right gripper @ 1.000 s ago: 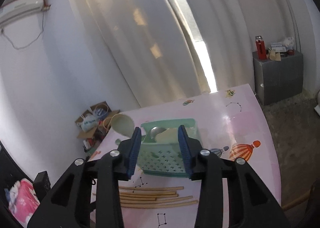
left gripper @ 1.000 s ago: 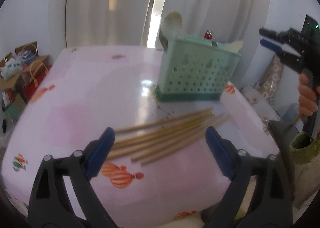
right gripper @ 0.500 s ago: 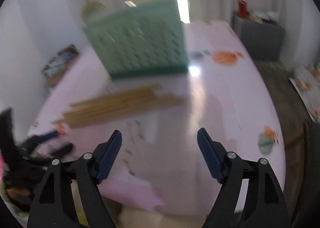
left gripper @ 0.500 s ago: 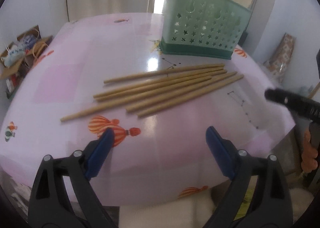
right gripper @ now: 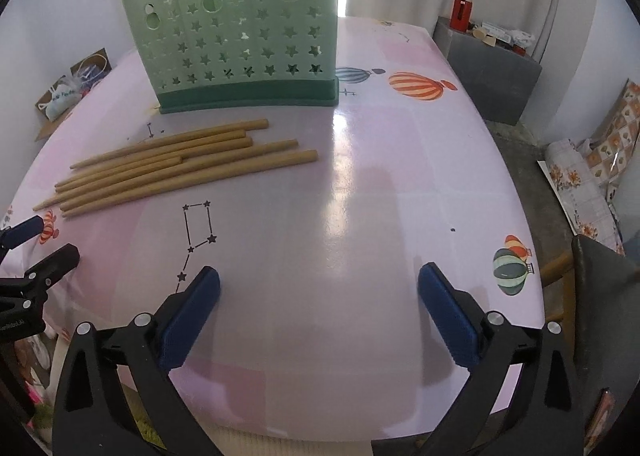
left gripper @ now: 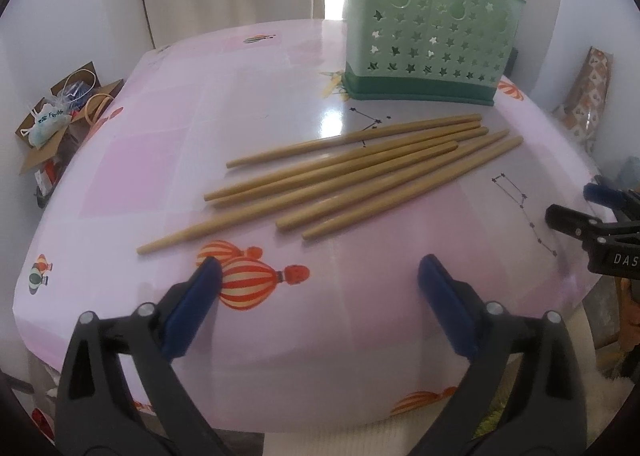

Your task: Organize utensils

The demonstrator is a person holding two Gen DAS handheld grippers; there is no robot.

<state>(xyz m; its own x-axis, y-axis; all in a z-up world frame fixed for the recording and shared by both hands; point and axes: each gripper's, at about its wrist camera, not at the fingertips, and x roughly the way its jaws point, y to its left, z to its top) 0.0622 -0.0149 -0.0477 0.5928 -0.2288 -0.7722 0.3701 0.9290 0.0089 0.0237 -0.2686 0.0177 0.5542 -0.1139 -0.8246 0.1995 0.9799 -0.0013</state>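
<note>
The holder (left gripper: 432,35) hides the handles of the utensils inside it, and the top edge cuts off their heads. Box (left gripper: 56,123) contents stay too small to tell.

Surface: a table (left gripper: 120,183) covered by a glossy pink cloth printed with balloons.
Far side: a green utensil holder (left gripper: 428,51) is stood upright.
Middle: six wooden chopsticks (left gripper: 344,179) are laid side by side, just near of the holder.

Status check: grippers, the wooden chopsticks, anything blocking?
Left gripper open, empty; right gripper just opened wide, empty. Six wooden chopsticks loose on pink table before green perforated plastic holder. Nothing blocking.
</note>
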